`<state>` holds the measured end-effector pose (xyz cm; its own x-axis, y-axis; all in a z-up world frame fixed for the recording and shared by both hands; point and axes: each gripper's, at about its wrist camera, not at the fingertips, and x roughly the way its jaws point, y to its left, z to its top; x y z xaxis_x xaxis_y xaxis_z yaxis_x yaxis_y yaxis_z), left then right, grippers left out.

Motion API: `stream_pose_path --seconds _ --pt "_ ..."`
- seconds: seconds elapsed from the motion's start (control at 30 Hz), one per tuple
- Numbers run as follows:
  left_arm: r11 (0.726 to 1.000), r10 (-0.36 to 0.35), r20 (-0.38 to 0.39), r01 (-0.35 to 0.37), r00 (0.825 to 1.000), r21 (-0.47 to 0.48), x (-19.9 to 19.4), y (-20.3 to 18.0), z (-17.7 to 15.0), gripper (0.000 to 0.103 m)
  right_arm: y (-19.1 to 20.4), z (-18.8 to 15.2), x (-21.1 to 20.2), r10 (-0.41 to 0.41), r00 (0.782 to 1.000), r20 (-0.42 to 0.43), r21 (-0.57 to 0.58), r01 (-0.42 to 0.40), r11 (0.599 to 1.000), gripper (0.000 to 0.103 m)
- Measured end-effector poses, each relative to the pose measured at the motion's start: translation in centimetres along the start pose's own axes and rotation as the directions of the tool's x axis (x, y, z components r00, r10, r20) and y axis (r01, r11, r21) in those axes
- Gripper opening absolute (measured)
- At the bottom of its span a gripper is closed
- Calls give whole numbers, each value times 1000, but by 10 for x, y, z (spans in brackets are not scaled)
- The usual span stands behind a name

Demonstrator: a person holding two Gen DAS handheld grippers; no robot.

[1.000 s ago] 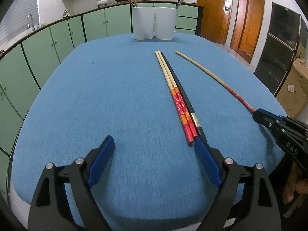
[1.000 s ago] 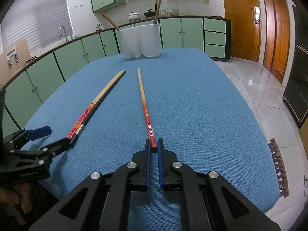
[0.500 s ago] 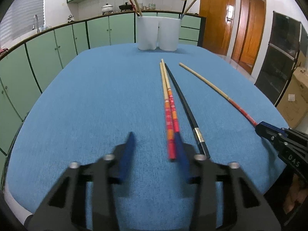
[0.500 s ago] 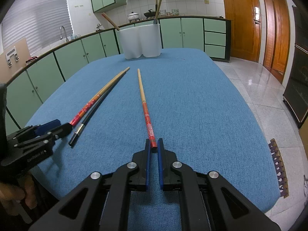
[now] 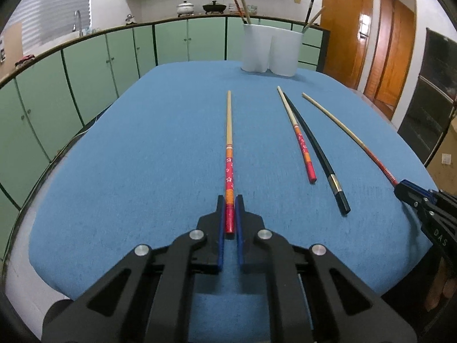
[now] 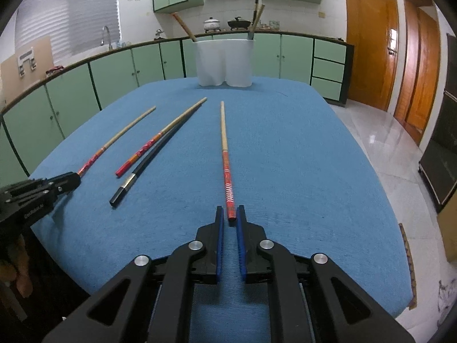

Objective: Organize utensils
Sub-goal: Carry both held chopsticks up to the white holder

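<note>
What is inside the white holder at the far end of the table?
The white holder has chopsticks standing in it: a red one and a pale one on one side, a black one and a pale one on the other. Its wall hides their lower parts and anything else inside.

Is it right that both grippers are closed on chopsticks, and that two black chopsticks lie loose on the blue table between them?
Not quite: only one black chopstick lies loose there, beside a flowered red chopstick, as the left wrist view shows. The rest holds: the left gripper and the right gripper are each closed on a chopstick on the blue table.
</note>
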<state>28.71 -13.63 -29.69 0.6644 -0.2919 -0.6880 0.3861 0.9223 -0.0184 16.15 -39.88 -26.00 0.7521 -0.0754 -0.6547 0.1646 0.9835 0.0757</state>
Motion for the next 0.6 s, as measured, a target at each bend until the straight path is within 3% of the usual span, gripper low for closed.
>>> stream_pose_path --seconds 0.3,0.6 --pt "999 -32 9 32 999 -23 -6 9 -4 5 8 1 -2 9 1000 5 -29 -9 1000 6" --pt "996 -71 34 72 997 -52 -59 18 23 5 7 21 -65 88 994 58 32 -89 995 6"
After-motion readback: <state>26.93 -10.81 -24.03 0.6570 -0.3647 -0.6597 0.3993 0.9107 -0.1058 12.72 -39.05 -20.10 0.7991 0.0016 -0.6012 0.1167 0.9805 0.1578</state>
